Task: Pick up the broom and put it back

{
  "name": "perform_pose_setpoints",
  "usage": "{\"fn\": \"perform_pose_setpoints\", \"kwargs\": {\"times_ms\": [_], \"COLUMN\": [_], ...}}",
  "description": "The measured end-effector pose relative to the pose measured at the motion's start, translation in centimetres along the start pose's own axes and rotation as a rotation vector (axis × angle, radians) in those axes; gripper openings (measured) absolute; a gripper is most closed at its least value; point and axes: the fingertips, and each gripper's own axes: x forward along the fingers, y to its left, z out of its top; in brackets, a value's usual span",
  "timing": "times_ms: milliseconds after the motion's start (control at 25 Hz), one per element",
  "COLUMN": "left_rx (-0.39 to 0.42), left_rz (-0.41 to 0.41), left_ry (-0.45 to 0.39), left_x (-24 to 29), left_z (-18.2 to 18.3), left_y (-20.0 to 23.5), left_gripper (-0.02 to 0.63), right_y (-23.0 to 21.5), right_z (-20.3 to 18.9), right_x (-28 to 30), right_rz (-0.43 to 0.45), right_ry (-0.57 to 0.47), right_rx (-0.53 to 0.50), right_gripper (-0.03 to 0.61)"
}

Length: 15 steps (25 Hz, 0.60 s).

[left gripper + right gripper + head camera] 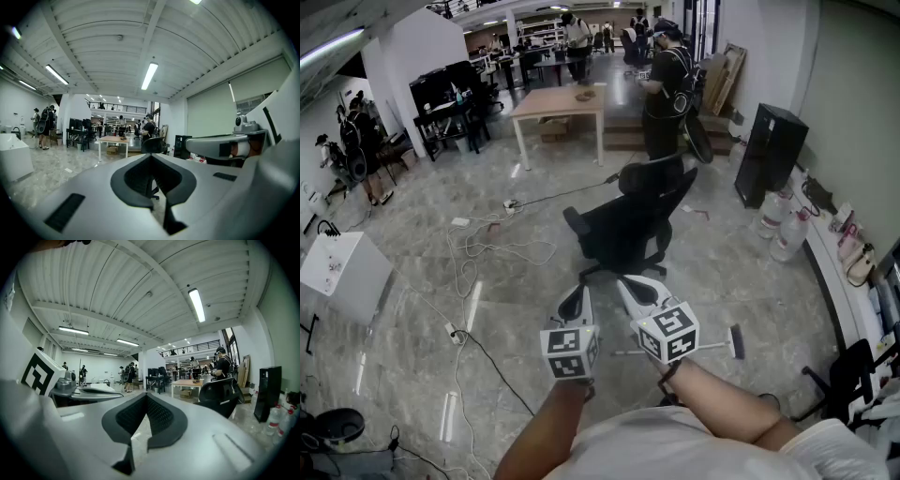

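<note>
The broom (737, 341) lies on the grey floor in the head view, its dark head at the right and its thin pale handle running left under my right forearm. My right gripper (628, 284) is held in the air above the handle, shut and empty; in the right gripper view its pads meet (146, 394) with nothing between them. My left gripper (575, 298) hangs beside it on the left, also shut and empty (151, 155). Both point roughly level toward a black office chair (633, 220). Neither gripper touches the broom.
The office chair stands just ahead of both grippers. Cables (478, 253) trail over the floor at left near a white box (342, 267). A person (666, 89) stands behind the chair beside a wooden table (558, 101). Water bottles (783, 225) and a black cabinet (769, 150) line the right wall.
</note>
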Motion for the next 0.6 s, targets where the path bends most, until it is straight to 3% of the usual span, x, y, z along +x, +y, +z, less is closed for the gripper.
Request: {"fn": "perform_pose_setpoints", "kwargs": {"times_ms": [280,600], "left_rx": [-0.009,-0.029], "left_rz": [-0.002,0.02], "left_ry": [0.001,0.055], "left_x": [0.9,5.4], "left_z": [0.3,-2.2], "left_y": [0.0,0.4], "left_gripper": [0.005,0.005], "right_y": [-0.6,-4.1], "right_z": [0.0,-2.6], "right_x": [0.7,2.7], "right_rz": [0.005,0.033], "right_ry": [0.007,0.052], "right_rx": [-0.001,0.019], "right_gripper": [0.002,0.003]}}
